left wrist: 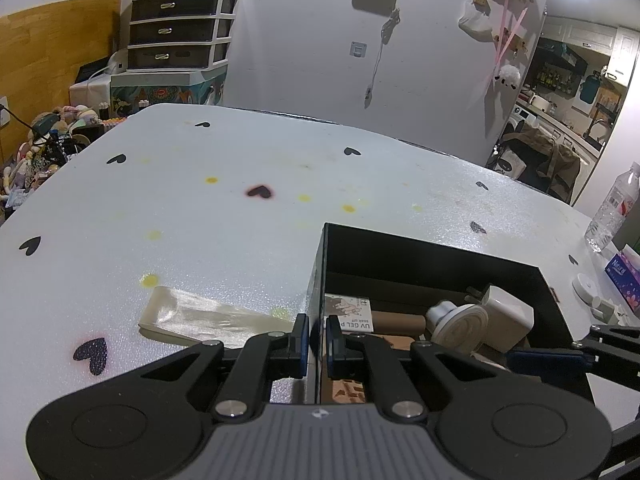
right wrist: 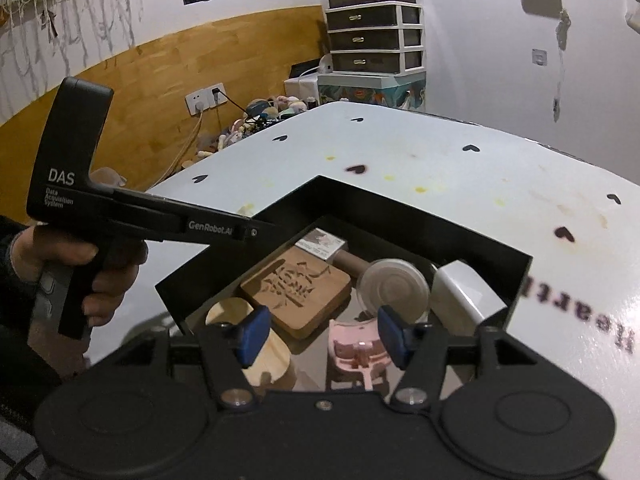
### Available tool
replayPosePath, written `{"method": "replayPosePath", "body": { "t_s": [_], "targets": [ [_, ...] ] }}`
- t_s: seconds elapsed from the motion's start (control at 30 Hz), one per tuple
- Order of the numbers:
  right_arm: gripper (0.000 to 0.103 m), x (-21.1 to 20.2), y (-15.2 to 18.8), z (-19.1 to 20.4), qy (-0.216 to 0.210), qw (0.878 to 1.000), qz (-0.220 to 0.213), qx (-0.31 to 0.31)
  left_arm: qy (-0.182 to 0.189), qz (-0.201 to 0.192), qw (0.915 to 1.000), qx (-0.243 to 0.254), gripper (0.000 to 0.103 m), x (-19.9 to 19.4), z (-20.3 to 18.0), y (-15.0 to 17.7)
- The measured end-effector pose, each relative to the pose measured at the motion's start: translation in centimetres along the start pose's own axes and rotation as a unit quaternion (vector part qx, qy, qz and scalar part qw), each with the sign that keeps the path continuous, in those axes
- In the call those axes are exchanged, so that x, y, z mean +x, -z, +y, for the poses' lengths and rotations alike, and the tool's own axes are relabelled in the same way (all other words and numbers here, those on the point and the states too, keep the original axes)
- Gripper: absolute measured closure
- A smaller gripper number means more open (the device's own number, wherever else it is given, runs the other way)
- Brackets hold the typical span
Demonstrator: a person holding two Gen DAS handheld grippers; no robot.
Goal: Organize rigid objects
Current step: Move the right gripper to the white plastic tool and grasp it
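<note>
Around your black box (left wrist: 420,248) the white heart-printed table cover (left wrist: 200,208) carries a clear plastic sleeve (left wrist: 208,316) to the left, and a water bottle (left wrist: 612,208) and tissue pack (left wrist: 624,276) to the right. Inside lie a carved wooden block (right wrist: 298,288), a round white disc (right wrist: 394,286), a white adapter (right wrist: 460,296), a pink piece (right wrist: 356,350) and a pale wooden round (right wrist: 260,356). Your left gripper (left wrist: 318,344) is clamped on the box's left wall, tilted downward. Your right gripper (right wrist: 320,334) hangs over the box, pads apart, nothing between them, the pink piece just below.
</note>
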State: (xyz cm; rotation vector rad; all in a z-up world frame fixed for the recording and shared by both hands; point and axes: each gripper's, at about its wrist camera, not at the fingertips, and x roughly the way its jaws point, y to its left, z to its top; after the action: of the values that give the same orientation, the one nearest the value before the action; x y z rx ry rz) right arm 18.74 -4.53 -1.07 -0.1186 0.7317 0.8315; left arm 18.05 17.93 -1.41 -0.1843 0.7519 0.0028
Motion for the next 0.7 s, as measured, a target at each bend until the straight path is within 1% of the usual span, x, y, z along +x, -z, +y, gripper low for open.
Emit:
{"method": "replayPosePath", "body": {
  "t_s": [0.07,0.13,0.2,0.33,0.4,0.43,0.5,0.6,0.7],
  "targets": [
    [0.042,-0.3,0.1,-0.2,-0.003,1.0,-0.007,0.005,0.0,0.0,1.0,0.0,0.096,0.0,0.0,0.0],
    [0.038,-0.8,0.2,-0.4,-0.01,1.0,-0.018,0.011,0.0,0.0,1.0,0.0,0.096,0.0,-0.1,0.0],
    [0.032,-1.5,0.3,-0.7,-0.015,0.999,-0.033,0.016,0.0,0.0,1.0,0.0,0.096,0.0,-0.1,0.0],
    [0.024,-3.4,0.3,-2.1,-0.008,0.997,-0.069,0.042,0.001,0.0,1.0,0.0,0.096,0.0,0.0,0.0],
    [0.015,-4.3,0.4,-3.0,0.004,0.994,-0.088,0.06,0.0,0.0,1.0,0.0,0.096,0.0,-0.1,0.0],
    [0.013,-4.7,0.5,-3.5,0.015,0.993,-0.097,0.07,0.0,0.0,1.0,0.0,0.096,0.0,-0.1,0.0],
    [0.004,-5.7,0.9,-4.8,0.047,0.988,-0.117,0.094,0.0,0.0,1.0,0.0,0.096,-0.1,0.0,0.0],
    [0.003,-6.7,1.5,-6.8,0.103,0.978,-0.128,0.128,0.0,0.0,1.0,0.0,0.096,-0.1,-0.1,0.0],
    [0.002,-7.4,2.6,-8.9,0.166,0.964,-0.132,0.162,0.0,0.0,1.0,0.0,0.096,-0.1,0.0,0.0]
  ]
}}
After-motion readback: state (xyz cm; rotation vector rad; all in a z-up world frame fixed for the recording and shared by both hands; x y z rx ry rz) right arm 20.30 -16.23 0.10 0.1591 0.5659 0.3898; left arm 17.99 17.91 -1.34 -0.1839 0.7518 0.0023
